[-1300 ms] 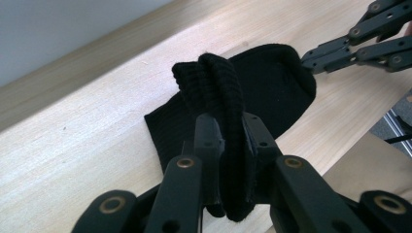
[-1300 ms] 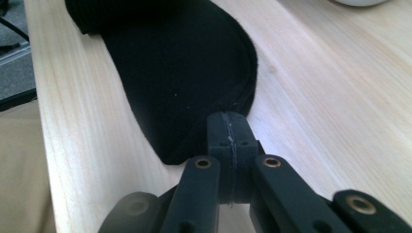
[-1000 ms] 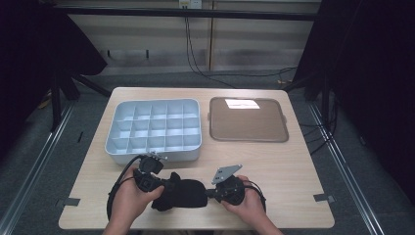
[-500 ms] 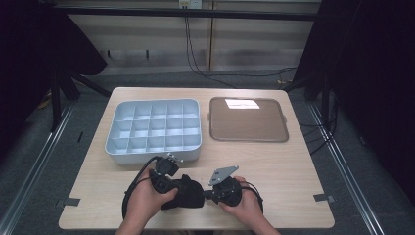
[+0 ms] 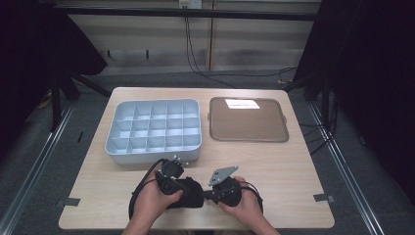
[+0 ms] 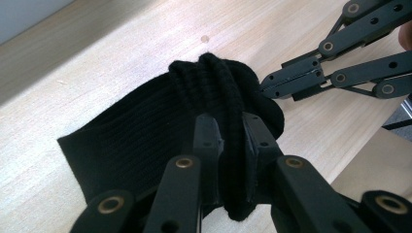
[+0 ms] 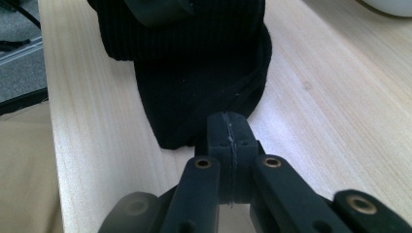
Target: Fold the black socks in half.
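Black knit sock (image 5: 188, 192) lies bunched at the counter's (image 5: 288, 166) near edge, in front of the grey compartment tray (image 5: 154, 129). Left tool (image 6: 232, 145) pinches a rolled fold of it. Right tool (image 7: 228, 133) is fully closed, tips at the sock's edge.

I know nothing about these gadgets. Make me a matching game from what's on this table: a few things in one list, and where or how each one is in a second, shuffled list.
Things:
1. pale blue plastic divider tray
2. flat brown rectangular tray
3. black ribbed knit cloth
4. left gripper

Place or state:
A. far right part of the table, a bright glare on it
B. lying bunched at the near edge, between both hands
C. far left part of the table, its compartments bare
D. jaws pinching a thick fold of fabric

Pairs: 1-C, 2-A, 3-B, 4-D
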The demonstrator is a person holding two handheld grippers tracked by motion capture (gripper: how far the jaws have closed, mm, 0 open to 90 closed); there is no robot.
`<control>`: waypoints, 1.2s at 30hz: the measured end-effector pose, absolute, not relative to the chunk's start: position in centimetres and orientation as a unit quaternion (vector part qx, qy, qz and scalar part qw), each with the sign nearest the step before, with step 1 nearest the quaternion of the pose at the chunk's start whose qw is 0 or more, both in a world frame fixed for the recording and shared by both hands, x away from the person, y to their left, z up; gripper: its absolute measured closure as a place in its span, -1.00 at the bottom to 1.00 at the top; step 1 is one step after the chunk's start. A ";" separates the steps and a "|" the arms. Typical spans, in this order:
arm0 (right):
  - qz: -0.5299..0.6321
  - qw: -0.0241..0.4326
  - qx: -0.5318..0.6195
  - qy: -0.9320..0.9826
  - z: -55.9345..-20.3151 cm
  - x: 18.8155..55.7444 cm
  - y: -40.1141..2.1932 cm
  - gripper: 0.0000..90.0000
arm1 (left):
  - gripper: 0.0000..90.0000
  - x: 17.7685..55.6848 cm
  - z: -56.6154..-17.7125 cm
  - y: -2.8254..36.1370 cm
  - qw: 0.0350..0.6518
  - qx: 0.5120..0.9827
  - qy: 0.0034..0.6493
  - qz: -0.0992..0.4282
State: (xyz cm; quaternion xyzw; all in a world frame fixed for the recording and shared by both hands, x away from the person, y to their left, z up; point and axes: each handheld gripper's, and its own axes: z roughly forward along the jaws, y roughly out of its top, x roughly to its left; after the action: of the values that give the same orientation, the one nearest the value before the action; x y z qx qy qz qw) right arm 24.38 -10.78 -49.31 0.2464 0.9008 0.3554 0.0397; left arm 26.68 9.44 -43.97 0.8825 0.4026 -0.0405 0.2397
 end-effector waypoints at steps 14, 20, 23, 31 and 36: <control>0.355 0.040 0.249 0.900 -49.2 24.4 -10.9 1.00 | 0.57 26.9 -43.9 9.5 0.247 0.880 0.402 -0.056; 0.357 0.040 0.251 0.899 -49.2 24.4 -11.0 1.00 | 0.44 26.7 -43.3 9.8 0.263 0.876 0.400 -0.060; 0.359 0.041 0.250 0.898 -49.2 24.5 -11.1 1.00 | 0.39 26.7 -42.9 10.2 0.267 0.873 0.403 -0.066; 0.359 0.041 0.251 0.898 -49.1 24.5 -11.2 1.00 | 0.32 26.9 -42.3 11.6 0.281 0.863 0.415 -0.062; 0.359 0.039 0.254 0.897 -49.1 24.5 -11.3 1.00 | 0.27 27.1 -42.0 12.8 0.293 0.851 0.433 -0.055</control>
State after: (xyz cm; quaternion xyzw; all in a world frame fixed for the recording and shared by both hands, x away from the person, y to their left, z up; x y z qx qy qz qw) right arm 24.52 -11.34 -49.13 0.2539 0.8972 0.3593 0.0389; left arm 27.08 12.78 -41.99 0.8506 0.4334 -0.0555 0.2927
